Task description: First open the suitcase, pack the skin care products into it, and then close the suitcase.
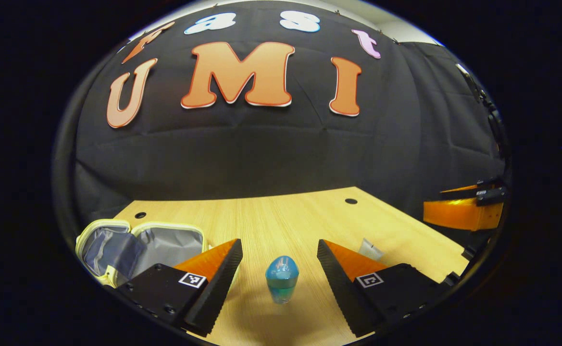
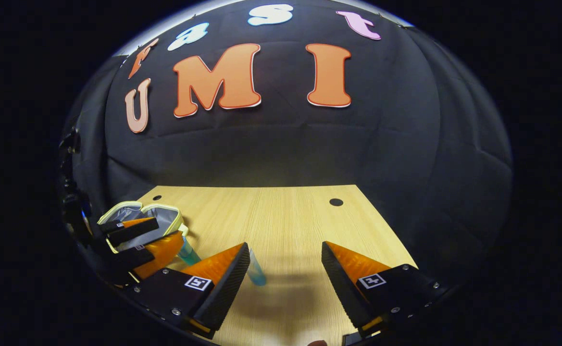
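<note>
Left gripper [image 1: 279, 259] jaws spread, small translucent blue bottle [image 1: 281, 278] lay between them on wooden table [image 1: 285, 216]. Open grey-lined, pale-yellow-trimmed soft suitcase [image 1: 141, 247] sat far left. Right gripper [image 2: 285, 262] jaws spread, empty.

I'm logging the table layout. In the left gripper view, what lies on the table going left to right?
Open suitcase → blue bottle, standing between the left gripper fingers → small white tube → the other gripper at the right edge.
</note>
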